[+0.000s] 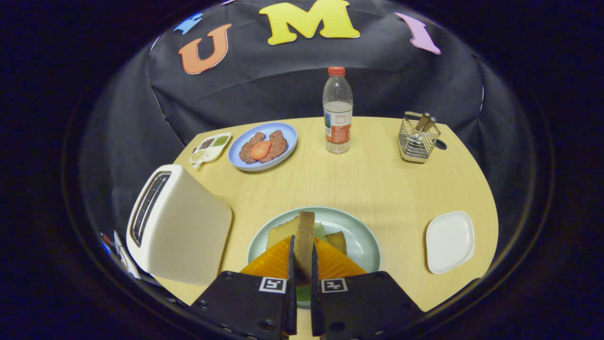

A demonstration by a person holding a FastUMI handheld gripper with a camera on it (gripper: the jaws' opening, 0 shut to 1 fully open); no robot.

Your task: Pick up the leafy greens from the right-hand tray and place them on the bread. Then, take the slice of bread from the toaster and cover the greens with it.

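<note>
Bread slice [304, 241] stands on edge between the two fingers of the gripper [302, 264], which are drawn in close and press on its two flat faces, holding it upright over the pale green plate [363, 236]. On that plate, under and beyond the held slice, lies another piece of bread [279, 233] with a bit of leafy greens [320, 229] showing at its far side, and a further brown piece [337, 241] sits at about 1 o'clock from the fingertips; whether the held slice touches what is below it cannot be told. At 9 o'clock from the plate stands the white toaster [177, 226], its near corner just beside the plate's rim, its slots facing up and away. At 3 o'clock lies the small white tray [449, 242], well apart from the plate, close to the right edge of the wooden table [377, 179]. Open tabletop runs from the plate's far rim to the back row: at 11 o'clock a blue plate [283, 134] with brown patties and an orange slice, with a small divided dish [211, 147] beside it at the table's edge; at 12 o'clock a water bottle [338, 111]; at 1 o'clock a wire caddy [417, 139] with utensil handles, near the far right edge.
</note>
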